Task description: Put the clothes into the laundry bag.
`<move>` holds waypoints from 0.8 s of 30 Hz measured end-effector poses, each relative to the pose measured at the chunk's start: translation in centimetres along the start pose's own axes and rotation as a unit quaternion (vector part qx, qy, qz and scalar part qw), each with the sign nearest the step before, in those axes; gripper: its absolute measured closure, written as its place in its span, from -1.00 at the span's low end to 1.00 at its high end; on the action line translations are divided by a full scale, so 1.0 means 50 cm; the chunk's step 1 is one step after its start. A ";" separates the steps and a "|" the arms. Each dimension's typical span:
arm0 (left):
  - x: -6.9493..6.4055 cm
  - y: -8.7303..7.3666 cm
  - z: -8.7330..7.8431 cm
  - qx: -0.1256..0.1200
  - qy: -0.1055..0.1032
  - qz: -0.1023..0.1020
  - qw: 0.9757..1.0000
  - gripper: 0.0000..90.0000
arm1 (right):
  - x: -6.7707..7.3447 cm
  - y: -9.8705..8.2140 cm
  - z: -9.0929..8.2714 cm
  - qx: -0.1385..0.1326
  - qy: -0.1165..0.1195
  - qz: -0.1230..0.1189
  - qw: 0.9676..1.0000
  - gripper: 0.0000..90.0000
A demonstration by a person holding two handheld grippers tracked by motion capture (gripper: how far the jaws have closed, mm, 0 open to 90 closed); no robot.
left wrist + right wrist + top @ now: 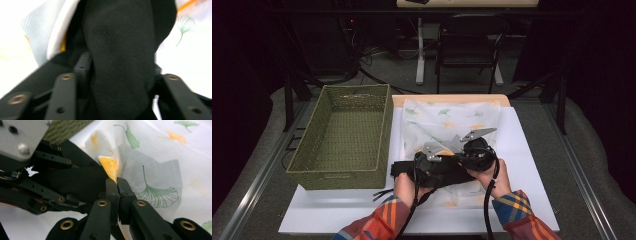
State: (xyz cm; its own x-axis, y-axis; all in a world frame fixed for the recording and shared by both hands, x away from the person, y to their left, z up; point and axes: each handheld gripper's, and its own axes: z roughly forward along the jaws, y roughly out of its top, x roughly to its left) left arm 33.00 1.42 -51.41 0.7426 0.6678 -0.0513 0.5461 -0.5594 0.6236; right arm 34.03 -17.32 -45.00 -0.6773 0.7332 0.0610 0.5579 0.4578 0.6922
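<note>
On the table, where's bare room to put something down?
Inside the woven basket; the white board's front strip below it; the right margin beside the leaf-print cloth. It is crowded mid-front, where both hands work a black garment.

One woven basket (343,135), one leaf-print cloth (452,120), one black garment (437,172), two claws.
</note>
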 end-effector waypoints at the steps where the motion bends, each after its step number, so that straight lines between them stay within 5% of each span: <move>1: 0.000 0.000 -0.003 0.006 -0.001 0.010 1.000 0.00 | -0.002 -0.002 0.001 0.001 0.000 -0.003 1.000 0.99; 7: 0.014 -0.011 -0.049 0.001 -0.042 0.035 0.999 -0.48 | -0.010 -0.003 -0.003 0.000 -0.001 -0.001 1.000 0.98; 14: 0.034 -0.022 -0.096 0.004 -0.068 0.056 0.996 -0.66 | -0.011 -0.002 -0.004 0.003 -0.002 0.000 1.000 0.98; 16: 0.039 -0.015 -0.094 0.010 -0.064 0.060 0.996 -0.65 | -0.012 -0.001 -0.003 0.002 -0.002 0.000 1.000 0.98; 20: 0.036 0.008 -0.064 0.025 -0.092 0.074 0.993 -0.62 | -0.011 0.004 -0.003 0.000 -0.004 0.001 1.000 0.98; 24: 0.023 0.023 -0.029 0.024 -0.106 0.062 0.992 -0.59 | -0.012 0.005 -0.003 -0.001 -0.004 0.002 1.000 0.98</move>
State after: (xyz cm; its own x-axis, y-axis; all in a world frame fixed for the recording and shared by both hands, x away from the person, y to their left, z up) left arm 33.94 2.25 -49.62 0.8676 0.4765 -0.1423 0.4591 -0.6572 0.5978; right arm 34.47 -17.73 -44.75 -0.6720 0.7383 0.0577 0.5593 0.4549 0.6930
